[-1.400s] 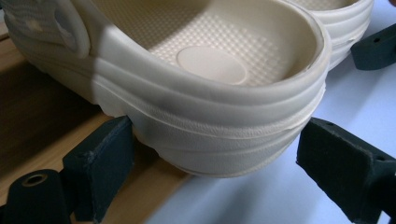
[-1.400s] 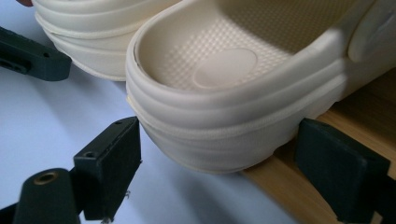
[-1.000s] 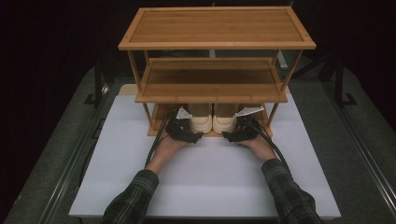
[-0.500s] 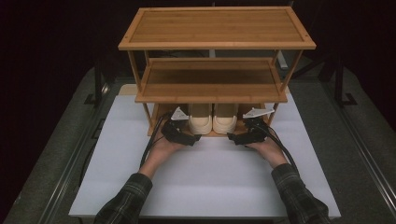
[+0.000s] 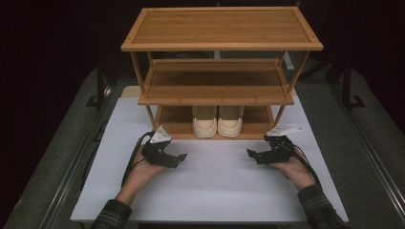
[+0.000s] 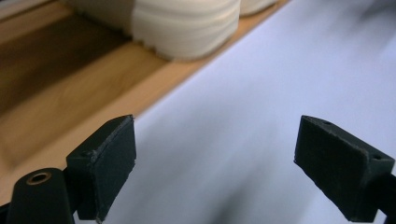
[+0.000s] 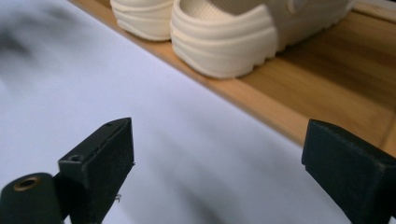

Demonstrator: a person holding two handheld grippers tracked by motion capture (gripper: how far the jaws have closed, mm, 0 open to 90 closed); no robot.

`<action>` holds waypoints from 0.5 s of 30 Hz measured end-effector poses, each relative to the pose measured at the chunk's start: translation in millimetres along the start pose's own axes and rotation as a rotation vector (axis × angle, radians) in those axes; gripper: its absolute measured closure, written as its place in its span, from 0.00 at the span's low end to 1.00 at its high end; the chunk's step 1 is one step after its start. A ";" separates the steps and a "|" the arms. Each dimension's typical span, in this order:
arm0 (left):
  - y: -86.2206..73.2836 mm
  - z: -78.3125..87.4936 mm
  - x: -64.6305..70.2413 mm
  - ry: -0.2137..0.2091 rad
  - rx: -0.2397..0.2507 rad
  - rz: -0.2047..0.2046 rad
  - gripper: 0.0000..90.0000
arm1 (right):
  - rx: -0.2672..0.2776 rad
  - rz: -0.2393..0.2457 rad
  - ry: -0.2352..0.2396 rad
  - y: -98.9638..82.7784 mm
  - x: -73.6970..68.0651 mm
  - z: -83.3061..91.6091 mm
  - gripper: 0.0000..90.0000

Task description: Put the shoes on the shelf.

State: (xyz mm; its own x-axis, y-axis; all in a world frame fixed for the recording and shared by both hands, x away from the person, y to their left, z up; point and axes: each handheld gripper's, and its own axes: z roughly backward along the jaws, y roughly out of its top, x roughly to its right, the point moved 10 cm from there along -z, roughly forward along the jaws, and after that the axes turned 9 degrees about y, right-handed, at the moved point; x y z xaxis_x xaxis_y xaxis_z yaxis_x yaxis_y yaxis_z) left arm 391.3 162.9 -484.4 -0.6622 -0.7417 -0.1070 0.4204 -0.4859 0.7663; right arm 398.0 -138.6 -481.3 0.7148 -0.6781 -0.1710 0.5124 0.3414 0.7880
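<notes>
The 2 black fingers (image 6: 106, 168) of the left gripper (image 5: 165, 153) stood wide apart with nothing between them, above the white tabletop (image 5: 215, 191). The 2 black fingers (image 7: 100, 163) of the right gripper (image 5: 270, 151) were likewise spread apart and empty, over the same white surface. In the high view each gripper lay in an upturned hand, the left hand (image 5: 141, 172) toward the tabletop's left side and the right hand (image 5: 297, 171) toward its right side, the fingers of both grippers pointing inward at one another, well apart. A grey three-cornered plate topped each gripper, and a black cable trailed back along each wrist to a plaid sleeve (image 5: 325, 210).

Just beyond the grippers, toward the far edge of the tabletop, stood a 3-tier bamboo shoe rack (image 5: 219, 28). Its top and middle shelves were bare. A pair of cream-coloured rubber clogs (image 5: 217, 121) sat side by side, touching, at the middle of the bottom shelf (image 5: 176, 125), heels at that shelf's front edge. In the left gripper view a ribbed cream heel (image 6: 182, 28) rested on the wood near the shelf's front edge; in the right gripper view both heels (image 7: 219, 42) showed beyond the fingers.
</notes>
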 end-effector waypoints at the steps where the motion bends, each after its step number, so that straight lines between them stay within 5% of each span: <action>1: -5.5 5.4 -1.6 0.006 -0.004 0.003 0.14 | 0.002 -0.008 0.000 -3.5 -1.0 4.3 0.10; 15: -70.6 70.9 -17.3 0.050 -0.039 0.017 0.04 | -0.034 -0.055 -0.095 -63.2 3.1 61.5 0.09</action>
State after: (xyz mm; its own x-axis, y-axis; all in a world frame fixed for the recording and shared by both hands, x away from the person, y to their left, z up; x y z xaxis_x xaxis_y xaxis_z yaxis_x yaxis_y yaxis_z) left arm 329.1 242.8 -491.8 -0.6235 -0.7716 -0.1260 0.4560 -0.4899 0.7430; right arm 338.6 -202.3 -495.3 0.6376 -0.7546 -0.1549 0.5663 0.3229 0.7583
